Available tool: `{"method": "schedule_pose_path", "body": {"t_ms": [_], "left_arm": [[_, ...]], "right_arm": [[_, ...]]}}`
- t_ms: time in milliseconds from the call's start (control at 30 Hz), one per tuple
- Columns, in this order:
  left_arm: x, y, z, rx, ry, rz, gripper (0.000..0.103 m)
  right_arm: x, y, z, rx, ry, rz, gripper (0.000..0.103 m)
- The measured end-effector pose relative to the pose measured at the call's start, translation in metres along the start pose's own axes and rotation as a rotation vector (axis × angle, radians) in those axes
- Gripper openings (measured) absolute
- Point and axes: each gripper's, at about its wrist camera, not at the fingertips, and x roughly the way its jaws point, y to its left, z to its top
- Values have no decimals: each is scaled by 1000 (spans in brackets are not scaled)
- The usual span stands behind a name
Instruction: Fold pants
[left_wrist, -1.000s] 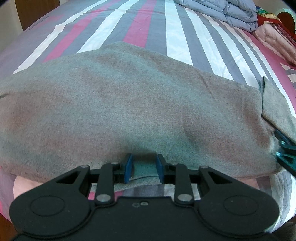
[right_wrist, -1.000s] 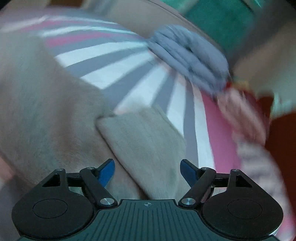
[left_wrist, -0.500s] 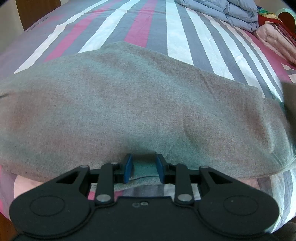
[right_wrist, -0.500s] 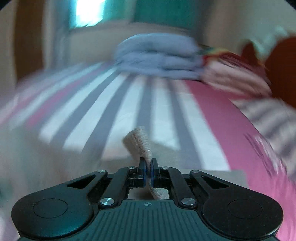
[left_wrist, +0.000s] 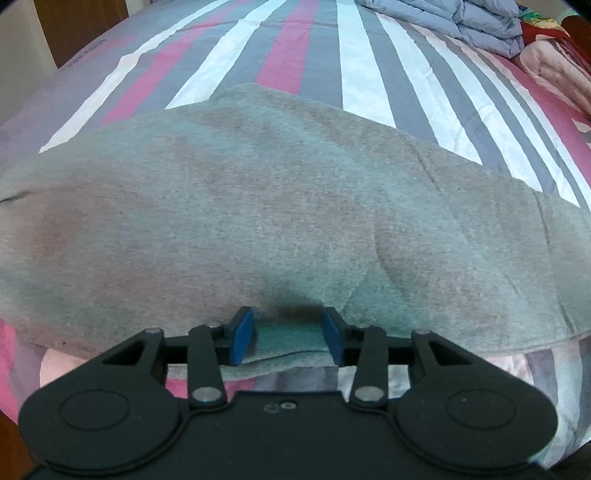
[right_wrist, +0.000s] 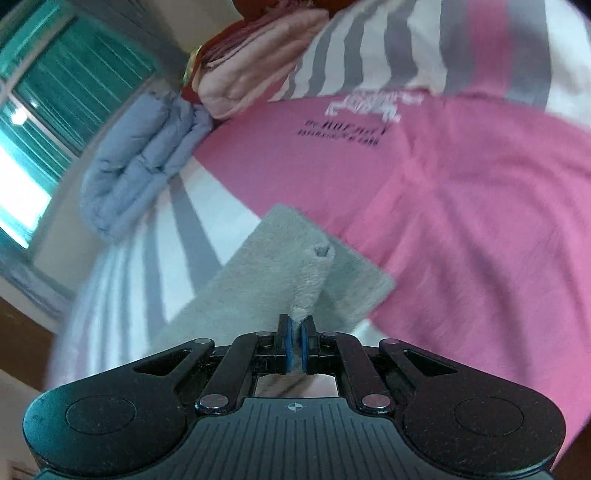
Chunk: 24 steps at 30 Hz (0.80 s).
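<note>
Grey pants (left_wrist: 280, 206) lie spread across the striped bed sheet (left_wrist: 321, 44) and fill the left wrist view. My left gripper (left_wrist: 287, 336) sits at their near edge. Its jaws are opening, and the hem lies slack between the blue pads without being pinched. In the right wrist view my right gripper (right_wrist: 295, 332) is shut on a raised fold of the grey pants leg end (right_wrist: 258, 280). The rest of that leg end lies flat on the sheet just beyond the fingers. The picture there is rolled sideways.
A folded blue duvet (left_wrist: 461, 22) and a pink blanket (left_wrist: 554, 66) lie at the far right of the bed. The right wrist view shows the same duvet (right_wrist: 140, 155), the pink blanket (right_wrist: 258, 48), a window with green blinds (right_wrist: 44, 92) and a pink sheet panel (right_wrist: 480, 221).
My right gripper went from open to shut on the pants leg end, then swung and rolled with it. My left gripper stayed put and its jaws widened around the hem.
</note>
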Motion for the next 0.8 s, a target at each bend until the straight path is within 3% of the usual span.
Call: {"method": "schedule_pose_path", "body": {"t_ms": [100, 233, 367, 500, 567, 633, 800], "left_arm": [[1, 0, -1, 0, -5, 16, 40], [0, 0, -2, -1, -8, 16, 42], [2, 1, -4, -12, -11, 21, 46], [1, 2, -5, -17, -13, 20, 47], [1, 2, -5, -16, -15, 20, 48], [1, 2, -5, -18, -18, 21, 48], [-1, 1, -6, -20, -25, 29, 51]], "right_arm": [[-1, -3, 4, 1, 24, -3, 5], [-1, 0, 8, -50, 16, -94, 5], [-2, 18, -2, -206, -6, -158, 5], [7, 14, -4, -202, 50, -188, 5], [-4, 18, -2, -209, 29, -187, 12], [-13, 28, 0, -237, -9, -197, 25], [-14, 76, -12, -447, -45, -139, 33]]}}
